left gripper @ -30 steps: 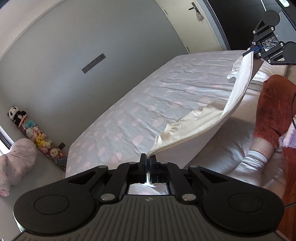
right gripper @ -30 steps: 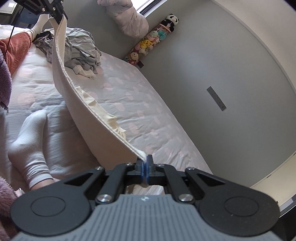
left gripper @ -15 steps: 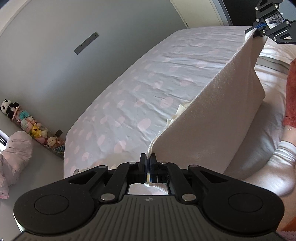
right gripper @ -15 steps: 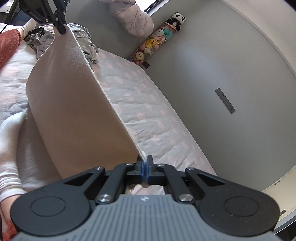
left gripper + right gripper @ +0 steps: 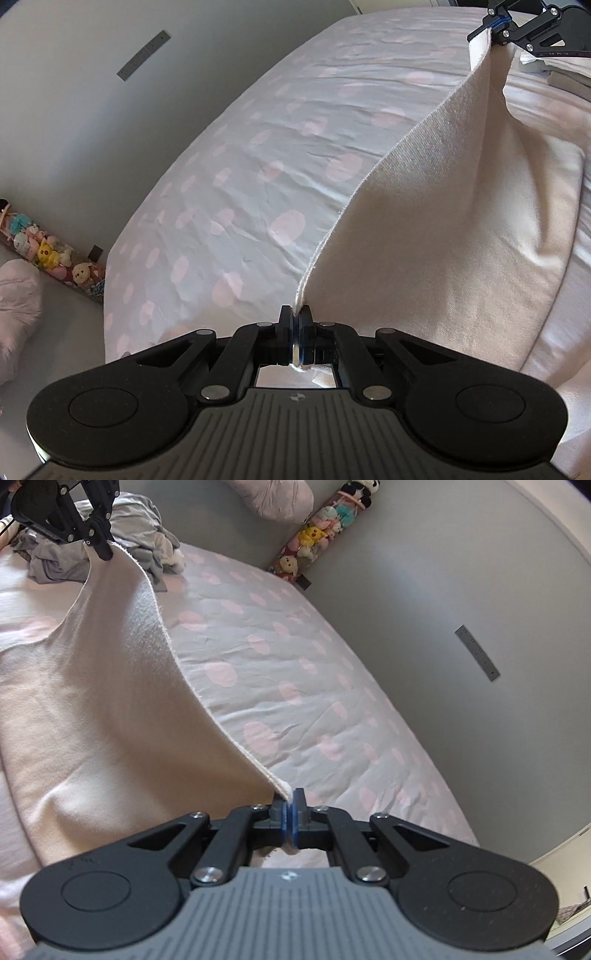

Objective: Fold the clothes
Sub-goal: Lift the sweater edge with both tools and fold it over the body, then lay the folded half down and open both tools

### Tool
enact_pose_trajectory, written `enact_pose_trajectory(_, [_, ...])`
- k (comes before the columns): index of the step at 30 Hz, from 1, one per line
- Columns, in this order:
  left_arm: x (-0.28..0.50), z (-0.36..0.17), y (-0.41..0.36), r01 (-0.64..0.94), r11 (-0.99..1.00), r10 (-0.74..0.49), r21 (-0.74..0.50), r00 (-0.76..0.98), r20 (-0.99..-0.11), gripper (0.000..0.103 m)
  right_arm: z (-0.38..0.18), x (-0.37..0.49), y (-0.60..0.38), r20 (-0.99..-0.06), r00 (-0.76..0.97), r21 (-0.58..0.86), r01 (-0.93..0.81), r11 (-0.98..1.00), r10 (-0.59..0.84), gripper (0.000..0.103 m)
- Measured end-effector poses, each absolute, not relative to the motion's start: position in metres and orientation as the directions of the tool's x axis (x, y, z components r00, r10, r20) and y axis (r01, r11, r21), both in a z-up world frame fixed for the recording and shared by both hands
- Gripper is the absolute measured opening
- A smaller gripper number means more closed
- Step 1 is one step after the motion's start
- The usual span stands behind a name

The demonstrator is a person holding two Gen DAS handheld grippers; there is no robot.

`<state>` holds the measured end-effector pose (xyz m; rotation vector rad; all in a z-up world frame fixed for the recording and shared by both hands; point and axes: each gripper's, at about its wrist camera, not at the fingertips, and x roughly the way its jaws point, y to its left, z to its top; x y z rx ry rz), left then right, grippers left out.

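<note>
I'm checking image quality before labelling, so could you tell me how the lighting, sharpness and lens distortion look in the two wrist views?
Left wrist view: soft daylight, sharp on the cream cloth, brighter and washed out at the right on the bed; the bed edge bows from the fisheye. Right wrist view: even light, sharp, no glare; the grey wall curves strongly and the cloth shades itself in its folds.

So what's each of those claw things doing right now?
Left gripper: shut on a corner of the cream cloth.
Right gripper: shut on its other corner.
</note>
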<state>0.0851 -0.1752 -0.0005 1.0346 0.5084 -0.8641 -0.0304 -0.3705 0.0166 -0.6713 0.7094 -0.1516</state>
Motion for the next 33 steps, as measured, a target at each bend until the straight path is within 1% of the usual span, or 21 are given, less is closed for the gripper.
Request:
enact_pose_trajectory(6, [0.128,-0.041,-0.197,0.848,0.235,-0.331,0.474,0.529,-0.781,0.001,-0.032,0.024,-0.395,-0.633,0.695,-0.583,-0.139,0.801,-0.340,0.003])
enact_pose_trajectory(14, [0.172,-0.096,-0.217,0.882,0.253,-0.280,0.397,0.460,-0.843,0.001,-0.098,0.063,-0.424,-0.728,0.622,-0.488,-0.172,0.856,-0.290,0.003])
enact_pose_trajectory(18, [0.181,-0.112,-0.223,0.891,0.260,-0.274,0.373,0.439,-0.856,0.001,-0.115,0.074,-0.431,-0.744,0.607,-0.470,-0.180,0.864,-0.279,0.004])
enact_pose_trajectory(21, [0.183,-0.120,-0.222,0.890,0.275,-0.273,0.363,0.434,-0.859,0.002,-0.120,0.079,-0.435,-0.745,0.608,-0.456,-0.165,0.874,-0.274,0.008])
enact_pose_trajectory(22, [0.183,-0.122,-0.221,0.887,0.276,-0.273,0.370,0.441,-0.855,0.005,-0.121,0.082,-0.437,-0.745,0.609,-0.453,-0.160,0.877,-0.273,0.013])
enact_pose_trajectory(23, [0.182,-0.122,-0.220,0.882,0.275,-0.275,0.382,0.453,-0.848,0.007,-0.123,0.085,-0.440,-0.745,0.609,-0.449,-0.156,0.880,-0.272,0.016])
enact_pose_trajectory(24, [0.182,-0.121,-0.218,0.874,0.282,-0.278,0.395,0.468,-0.839,0.010,-0.122,0.083,-0.441,-0.746,0.608,-0.442,-0.145,0.885,-0.272,0.017])
enact_pose_trajectory(26, [0.185,-0.115,-0.213,0.860,0.317,-0.277,0.400,0.488,-0.828,0.012,-0.115,0.081,-0.447,-0.743,0.609,-0.424,-0.108,0.899,-0.277,0.024])
enact_pose_trajectory(27, [0.186,-0.110,-0.211,0.853,0.334,-0.280,0.400,0.495,-0.823,0.012,-0.111,0.078,-0.448,-0.740,0.610,-0.420,-0.087,0.904,-0.285,0.025])
enact_pose_trajectory(29, [0.184,-0.098,-0.204,0.836,0.362,-0.284,0.412,0.520,-0.806,0.016,-0.103,0.071,-0.451,-0.736,0.610,-0.409,-0.059,0.910,-0.292,0.027])
enact_pose_trajectory(31, [0.182,-0.086,-0.198,0.824,0.391,-0.298,0.411,0.535,-0.791,0.026,-0.095,0.061,-0.451,-0.735,0.611,-0.397,-0.037,0.917,-0.293,0.027])
enact_pose_trajectory(33, [0.177,-0.074,-0.189,0.816,0.424,-0.316,0.393,0.541,-0.780,0.033,-0.087,0.049,-0.450,-0.734,0.611,-0.383,-0.010,0.924,-0.297,0.027])
